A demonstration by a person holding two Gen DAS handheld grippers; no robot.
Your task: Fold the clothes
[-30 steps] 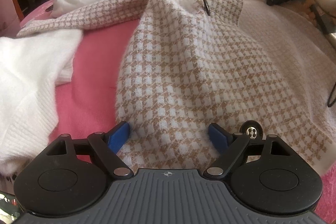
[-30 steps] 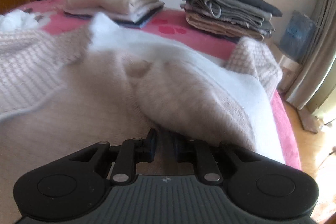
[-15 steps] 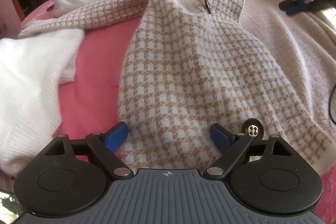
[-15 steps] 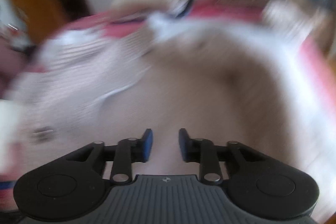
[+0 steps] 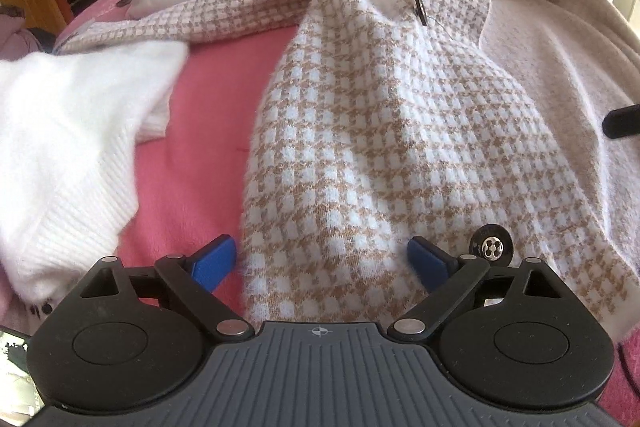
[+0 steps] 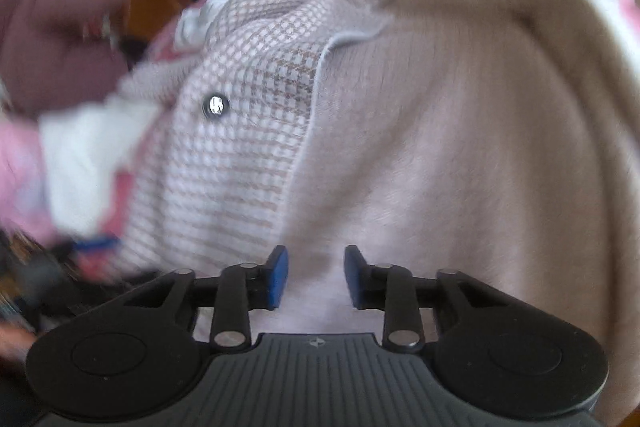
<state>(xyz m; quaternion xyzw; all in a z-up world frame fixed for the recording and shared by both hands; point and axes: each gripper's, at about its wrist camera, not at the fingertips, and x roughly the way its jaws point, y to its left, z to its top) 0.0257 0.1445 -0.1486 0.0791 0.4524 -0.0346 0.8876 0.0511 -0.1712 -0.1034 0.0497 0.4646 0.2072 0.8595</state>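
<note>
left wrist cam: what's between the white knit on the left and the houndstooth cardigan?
In the left wrist view, only bare pink bedcover lies between the white knit and the houndstooth cardigan; nothing else sits on that strip.

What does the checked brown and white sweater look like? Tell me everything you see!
The houndstooth cardigan is fuzzy knit, tan and white checks, turned open so its plain beige inside shows on the right. It lies spread and rumpled on the pink bedspread, one sleeve stretched left. A black button with a shiny centre sits near the hem. The wide-open left hand-held gripper straddles its near edge.
</note>
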